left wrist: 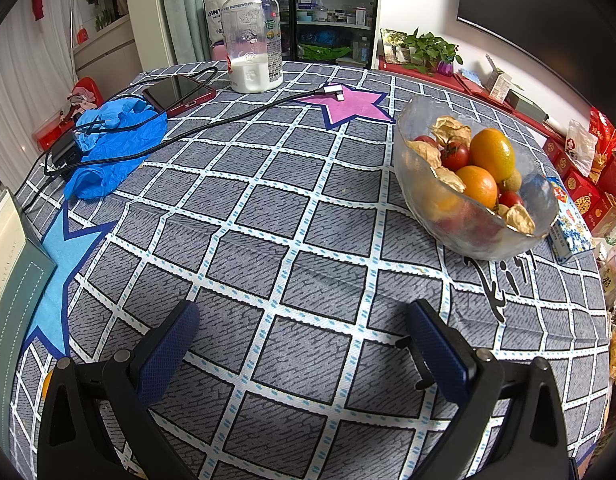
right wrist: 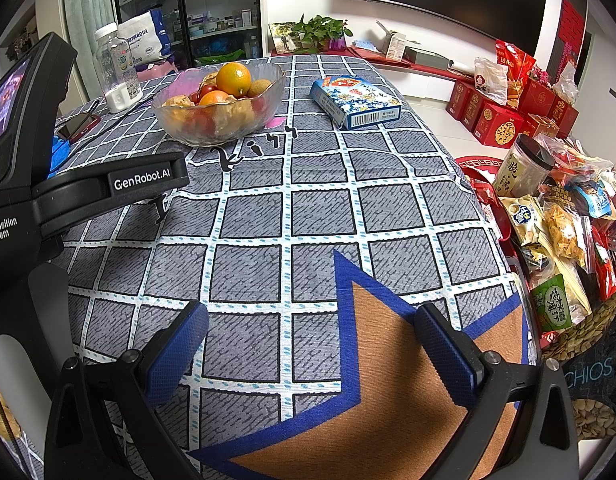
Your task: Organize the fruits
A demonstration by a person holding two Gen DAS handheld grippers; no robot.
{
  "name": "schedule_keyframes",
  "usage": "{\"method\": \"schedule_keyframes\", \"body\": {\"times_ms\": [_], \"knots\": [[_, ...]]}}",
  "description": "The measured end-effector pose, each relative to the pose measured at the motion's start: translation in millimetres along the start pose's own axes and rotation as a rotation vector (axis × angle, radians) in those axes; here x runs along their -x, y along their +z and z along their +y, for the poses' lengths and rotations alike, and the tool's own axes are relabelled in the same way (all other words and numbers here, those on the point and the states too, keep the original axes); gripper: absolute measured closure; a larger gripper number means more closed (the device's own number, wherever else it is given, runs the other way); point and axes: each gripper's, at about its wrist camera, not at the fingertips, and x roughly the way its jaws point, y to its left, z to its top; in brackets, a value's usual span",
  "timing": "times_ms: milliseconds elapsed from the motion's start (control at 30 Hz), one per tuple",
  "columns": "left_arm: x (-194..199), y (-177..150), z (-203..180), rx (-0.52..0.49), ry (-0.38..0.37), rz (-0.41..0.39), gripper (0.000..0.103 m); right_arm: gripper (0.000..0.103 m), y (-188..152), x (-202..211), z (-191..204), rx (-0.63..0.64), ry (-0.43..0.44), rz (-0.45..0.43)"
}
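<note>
A clear glass bowl (left wrist: 420, 128) stands on the checked tablecloth at the right; it holds oranges (left wrist: 491, 153), cherry tomatoes (left wrist: 455, 156), husked physalis (left wrist: 452, 130) and a small brown fruit. The bowl also shows far left in the right wrist view (right wrist: 268, 98). My left gripper (left wrist: 302, 320) is open and empty, low over the cloth in front of the bowl. My right gripper (right wrist: 310, 322) is open and empty over a brown star patch near the table's front right. The left gripper's body (right wrist: 108, 188) shows at the left of the right wrist view.
A milk bottle (left wrist: 252, 36), a phone (left wrist: 178, 94), a charging cable (left wrist: 228, 118) and blue gloves (left wrist: 116, 144) lie at the back left. A blue box (right wrist: 354, 100) lies right of the bowl. Snack bags (right wrist: 560, 232) and red boxes (right wrist: 504, 120) crowd beyond the right edge.
</note>
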Motion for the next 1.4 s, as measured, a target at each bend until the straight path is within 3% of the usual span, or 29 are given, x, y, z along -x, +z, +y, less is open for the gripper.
{"method": "schedule_keyframes", "body": {"times_ms": [867, 1167, 1233, 1267, 1300, 1400], "knots": [[0, 0, 0, 0.0, 0.0, 0.0, 0.0, 0.0, 0, 0, 1, 0.001, 0.002, 0.001], [0, 3, -5, 0.023, 0.019, 0.001, 0.0, 0.0, 15, 7, 11, 0.122, 0.069, 0.163], [-2, 11, -10, -0.013, -0.004, 0.063, 0.0, 0.0, 19, 5, 10, 0.141, 0.069, 0.189], [-3, 16, -11, -0.056, -0.025, 0.133, 0.0, 0.0, 20, 5, 11, 0.152, 0.064, 0.207], [2, 17, -10, -0.069, -0.025, 0.149, 0.0, 0.0, 22, 6, 10, 0.159, 0.054, 0.223], [44, 17, 10, -0.11, -0.033, 0.096, 0.0, 0.0, 25, 12, 3, 0.146, 0.057, 0.268]]}}
